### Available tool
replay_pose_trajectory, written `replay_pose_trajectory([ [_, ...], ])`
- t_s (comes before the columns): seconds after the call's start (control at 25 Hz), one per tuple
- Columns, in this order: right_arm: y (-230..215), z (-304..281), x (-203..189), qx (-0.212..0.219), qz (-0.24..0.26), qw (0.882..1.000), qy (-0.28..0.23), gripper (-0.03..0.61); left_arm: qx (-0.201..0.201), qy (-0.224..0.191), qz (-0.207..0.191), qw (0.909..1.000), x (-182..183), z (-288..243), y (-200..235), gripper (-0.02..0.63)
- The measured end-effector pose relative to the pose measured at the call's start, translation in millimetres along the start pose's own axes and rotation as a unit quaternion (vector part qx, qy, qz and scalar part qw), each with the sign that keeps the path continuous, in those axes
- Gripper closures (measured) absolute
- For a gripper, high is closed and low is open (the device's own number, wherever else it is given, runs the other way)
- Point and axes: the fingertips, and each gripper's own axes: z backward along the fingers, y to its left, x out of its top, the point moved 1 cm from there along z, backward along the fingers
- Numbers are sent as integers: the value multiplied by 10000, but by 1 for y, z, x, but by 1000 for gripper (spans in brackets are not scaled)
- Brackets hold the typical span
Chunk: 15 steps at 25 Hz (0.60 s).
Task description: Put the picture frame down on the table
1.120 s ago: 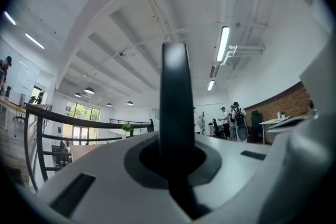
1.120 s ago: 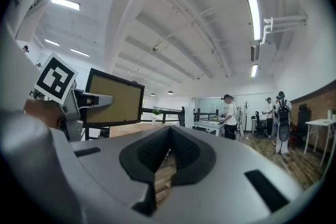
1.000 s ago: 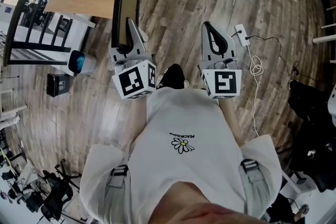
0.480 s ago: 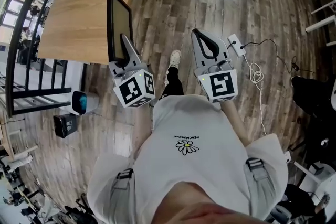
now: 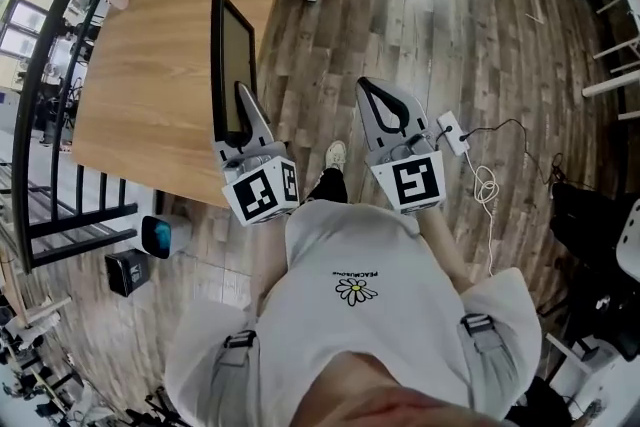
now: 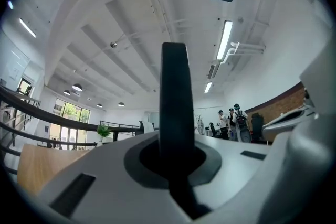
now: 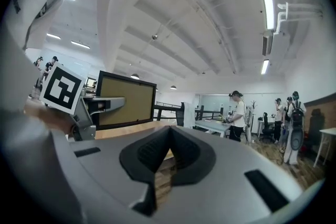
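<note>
Clamping the picture frame [image 5: 232, 55], left gripper [image 5: 243, 95] now reaches over the table [image 5: 150, 15] — right gripper [image 5: 374, 89] closed, empty.

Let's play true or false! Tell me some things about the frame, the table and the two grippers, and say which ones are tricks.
1. The left gripper holds the frame. True.
2. The frame lies flat on the table. False: it stands upright, pinched in the gripper's fingers.
3. The right gripper holds nothing. True.
4. The table is made of glass. False: it is wood.
5. A white power strip lies on the floor. True.
</note>
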Motion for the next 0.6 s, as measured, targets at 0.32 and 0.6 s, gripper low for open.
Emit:
replay_pose_trajectory([
  [0.32, -39, -128, 6, 339, -109, 9993, -88, 568, 374, -114, -162, 9991, -5, -118, 42, 591],
  [0.6, -46, -200, -4, 940, -302, 9951, -15, 568, 1125, -6, -305, 9932, -9, -154, 81, 591],
])
